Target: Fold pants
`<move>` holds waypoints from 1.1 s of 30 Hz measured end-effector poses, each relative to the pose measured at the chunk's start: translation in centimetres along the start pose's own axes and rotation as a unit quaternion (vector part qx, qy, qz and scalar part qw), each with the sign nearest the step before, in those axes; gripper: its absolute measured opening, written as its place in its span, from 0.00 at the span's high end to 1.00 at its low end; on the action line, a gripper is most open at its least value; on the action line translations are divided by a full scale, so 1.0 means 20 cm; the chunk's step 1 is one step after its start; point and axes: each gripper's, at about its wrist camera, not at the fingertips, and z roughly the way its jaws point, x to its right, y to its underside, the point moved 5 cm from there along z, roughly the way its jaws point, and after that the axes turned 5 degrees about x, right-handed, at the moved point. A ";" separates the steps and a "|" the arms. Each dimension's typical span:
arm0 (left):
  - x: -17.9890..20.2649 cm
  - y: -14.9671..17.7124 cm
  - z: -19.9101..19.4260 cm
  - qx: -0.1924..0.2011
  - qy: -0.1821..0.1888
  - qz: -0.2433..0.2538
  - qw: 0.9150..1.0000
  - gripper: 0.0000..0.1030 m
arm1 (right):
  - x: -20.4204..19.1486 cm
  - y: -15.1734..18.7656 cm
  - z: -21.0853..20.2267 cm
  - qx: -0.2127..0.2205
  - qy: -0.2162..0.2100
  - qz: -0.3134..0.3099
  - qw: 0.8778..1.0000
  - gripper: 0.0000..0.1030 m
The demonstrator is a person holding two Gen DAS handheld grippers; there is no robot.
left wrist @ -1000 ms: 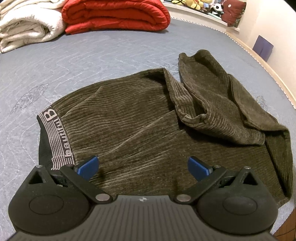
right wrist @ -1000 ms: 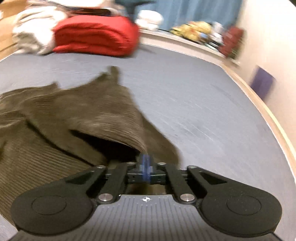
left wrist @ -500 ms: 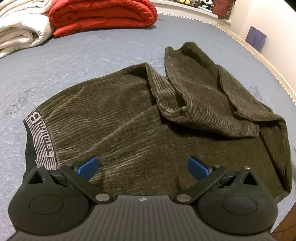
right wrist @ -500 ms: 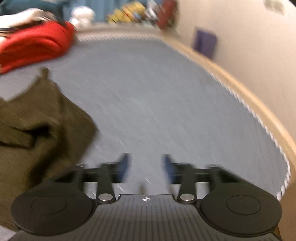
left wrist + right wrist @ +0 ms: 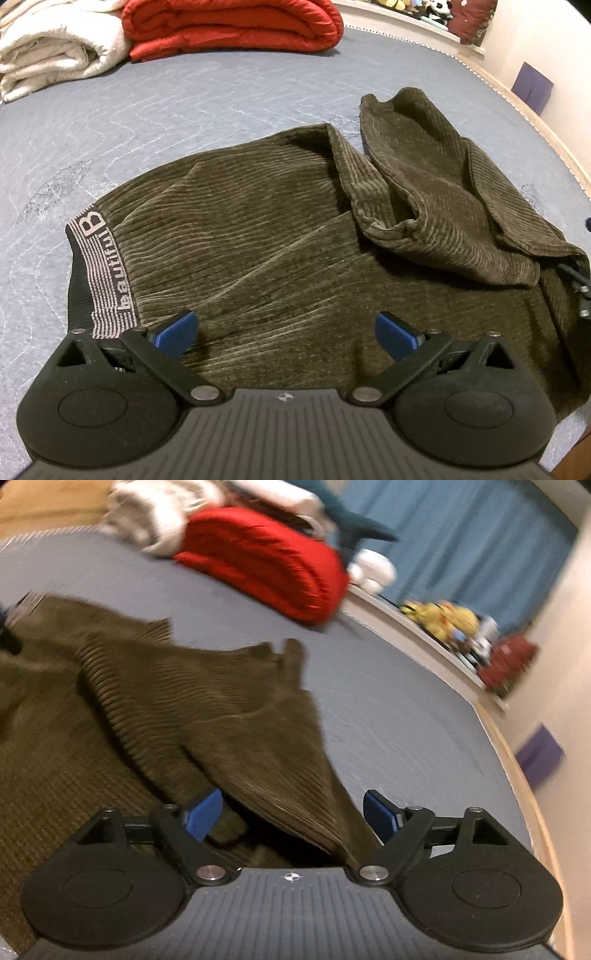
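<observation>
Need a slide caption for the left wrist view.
Open left gripper poised over olive corduroy pants on a grey bed, waistband at left.

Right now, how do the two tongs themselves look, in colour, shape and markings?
The left tongs and right tongs look alike: matte black ribbed body, two round black discs, silver pivot screws, black linkage bars, blue fingertips, and a small white crosshair mark. No cables or sleeves show.

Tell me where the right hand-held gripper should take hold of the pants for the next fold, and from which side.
Probably the loose folded-over leg layer of the pants, at its right-hand edge. That edge stands raised off the layer beneath, with a dark gap under it, so one finger could slide under. The open right hand-held gripper already straddles it; come in low from the right, over the bare bed.
</observation>
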 end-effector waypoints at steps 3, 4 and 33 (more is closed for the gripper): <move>0.00 0.00 0.00 0.001 0.003 0.001 1.000 0.01 | -0.08 -0.03 0.01 -0.007 0.010 -0.048 0.999 0.17; 0.01 0.00 -0.01 0.001 0.005 0.001 1.000 0.01 | -0.10 -0.03 0.04 -0.010 0.014 -0.063 0.998 0.17; -0.03 -0.01 -0.05 0.009 0.006 -0.003 1.000 0.01 | 0.29 0.01 -0.03 -0.032 0.070 0.071 0.994 0.92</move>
